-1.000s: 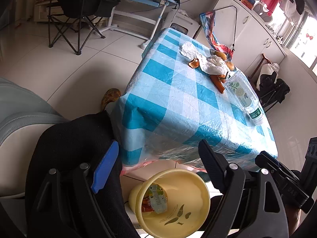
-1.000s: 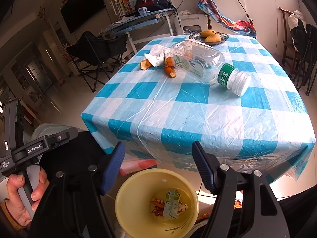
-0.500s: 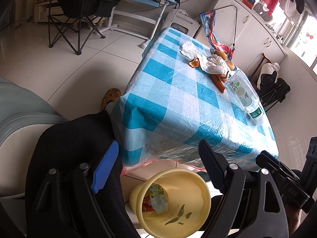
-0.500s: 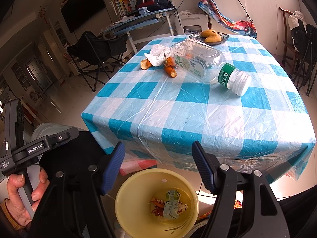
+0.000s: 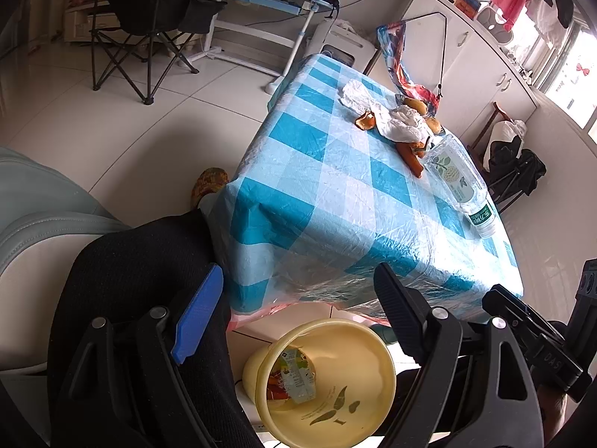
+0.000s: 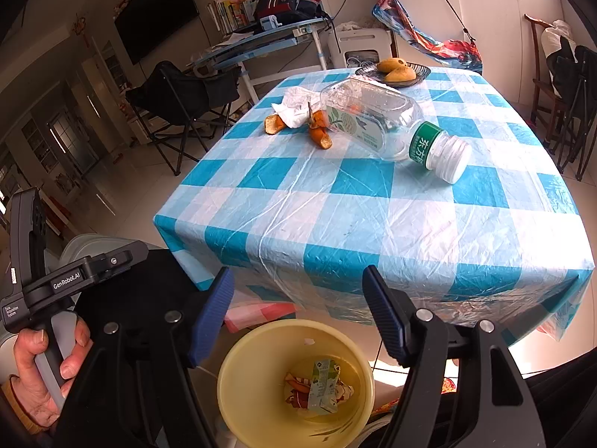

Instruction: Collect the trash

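Hovering over the yellow bin (image 6: pixel 294 380), both tools sit low at the near edge of the checked table (image 6: pixel 373 201) — sensible, since the bin stands on the floor just below that edge, ready for drops. Inside it: a small carton and wrappers (some trash already in). Left to collect up on the cloth: the plastic bottle (image 6: pixel 377 119) on its side, orange peels (image 6: pixel 319 132) and a crumpled tissue (image 6: pixel 298 106) beside it. The left gripper (image 5: pixel 294 313) and right gripper (image 6: pixel 296 298) both point forward, fingers spread wide, holding nothing.
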Demonstrator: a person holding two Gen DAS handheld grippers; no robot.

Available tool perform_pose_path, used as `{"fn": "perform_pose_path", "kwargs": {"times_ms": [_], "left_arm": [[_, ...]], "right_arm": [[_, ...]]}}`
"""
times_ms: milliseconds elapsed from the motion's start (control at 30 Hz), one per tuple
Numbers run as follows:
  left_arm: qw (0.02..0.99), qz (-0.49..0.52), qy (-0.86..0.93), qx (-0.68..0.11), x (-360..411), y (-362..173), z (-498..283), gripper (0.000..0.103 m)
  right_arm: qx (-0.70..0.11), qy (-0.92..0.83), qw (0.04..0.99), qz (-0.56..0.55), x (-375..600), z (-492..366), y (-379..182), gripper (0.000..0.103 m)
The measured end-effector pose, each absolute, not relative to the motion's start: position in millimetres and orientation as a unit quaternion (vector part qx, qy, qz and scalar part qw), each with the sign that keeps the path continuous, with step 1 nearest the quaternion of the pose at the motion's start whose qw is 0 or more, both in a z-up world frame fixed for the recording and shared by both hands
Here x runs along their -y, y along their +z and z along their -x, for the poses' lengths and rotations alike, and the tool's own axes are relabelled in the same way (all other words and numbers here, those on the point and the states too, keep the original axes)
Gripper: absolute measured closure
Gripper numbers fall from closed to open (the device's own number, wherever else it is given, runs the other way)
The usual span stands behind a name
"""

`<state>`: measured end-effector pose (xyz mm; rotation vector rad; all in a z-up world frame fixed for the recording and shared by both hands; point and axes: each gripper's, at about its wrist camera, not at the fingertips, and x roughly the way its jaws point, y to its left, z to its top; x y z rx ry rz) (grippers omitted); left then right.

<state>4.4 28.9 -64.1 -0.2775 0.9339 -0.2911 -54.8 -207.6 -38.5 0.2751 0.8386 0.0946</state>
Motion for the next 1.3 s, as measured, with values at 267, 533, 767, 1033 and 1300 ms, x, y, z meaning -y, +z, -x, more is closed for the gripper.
{"fn": "perform_pose_path", "kwargs": {"times_ms": [267,533,767,1033,1300], "left_arm": [[0.874,0.134,-0.140,-0.446,-30.2,-63.9,-4.7,0.023],[0.874,0.134,-0.139,-0.446,-30.1,-63.8,-4.9,0.023],[0.874,0.134,-0.139,-0.446,-30.4,-63.8,-5.0,0.023],[0.874,0.136,-0.139,-0.446,-31.5,-61.9,-5.9,0.022],[0.874,0.136,-0.139,-0.446,-31.6,-62.0,-6.0,0.022]], "right_arm": [[-0.405,0.046,0.903,-0.133,207.5,54.8,-38.6,0.034],[-0.405,0.046,0.903,-0.133,207.6,54.9,-38.6,0.034],[-0.405,0.046,0.903,-0.133,207.8,55.1,-38.0,0.034],[-0.405,0.046,0.903,-0.133,207.8,55.3,-38.1,0.034],[-0.405,0.045,0.903,-0.133,207.7,55.5,-38.2,0.034]]}}
